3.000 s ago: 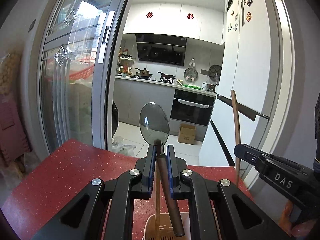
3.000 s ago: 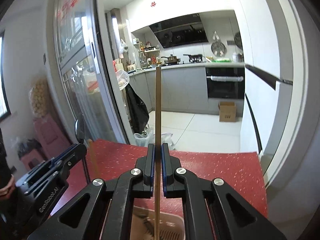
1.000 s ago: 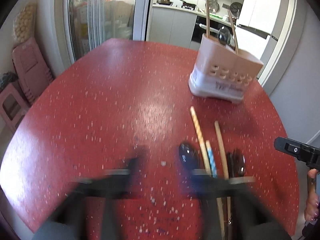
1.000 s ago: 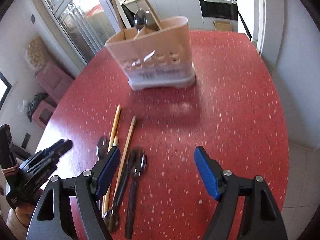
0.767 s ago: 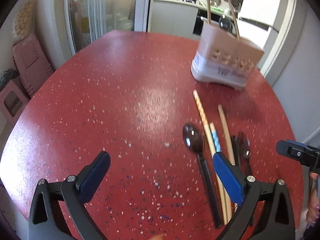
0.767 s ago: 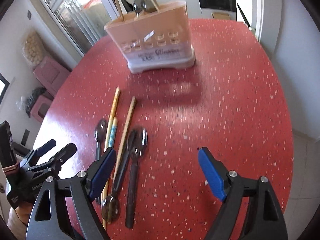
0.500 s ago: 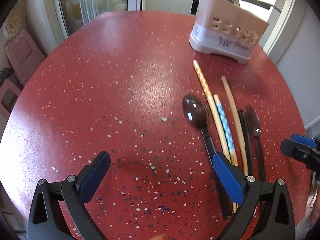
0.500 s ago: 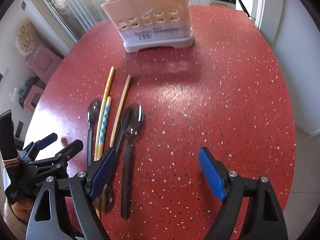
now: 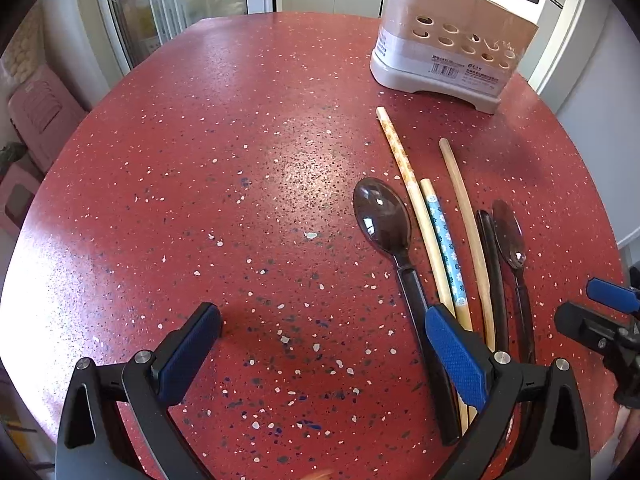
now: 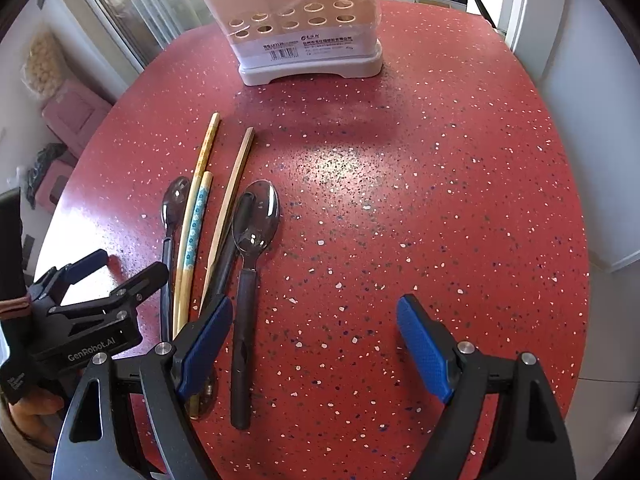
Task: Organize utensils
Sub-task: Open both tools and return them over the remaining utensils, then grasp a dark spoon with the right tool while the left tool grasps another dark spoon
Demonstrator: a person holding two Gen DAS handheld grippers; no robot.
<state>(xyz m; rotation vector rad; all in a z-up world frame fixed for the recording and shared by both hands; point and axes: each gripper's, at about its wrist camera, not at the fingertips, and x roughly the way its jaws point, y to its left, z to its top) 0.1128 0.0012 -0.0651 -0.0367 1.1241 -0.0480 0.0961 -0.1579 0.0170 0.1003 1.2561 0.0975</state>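
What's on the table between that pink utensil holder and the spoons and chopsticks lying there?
Nothing: in both wrist views only bare red tabletop separates the utensil holder from the chopsticks.

Left tongs (image 9: 320,344) agape above spoons (image 9: 382,220), chopsticks (image 9: 464,204).

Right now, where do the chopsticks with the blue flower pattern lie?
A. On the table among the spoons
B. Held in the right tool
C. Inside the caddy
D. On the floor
A: the blue-patterned chopstick lies flat on the red table beside the spoon.
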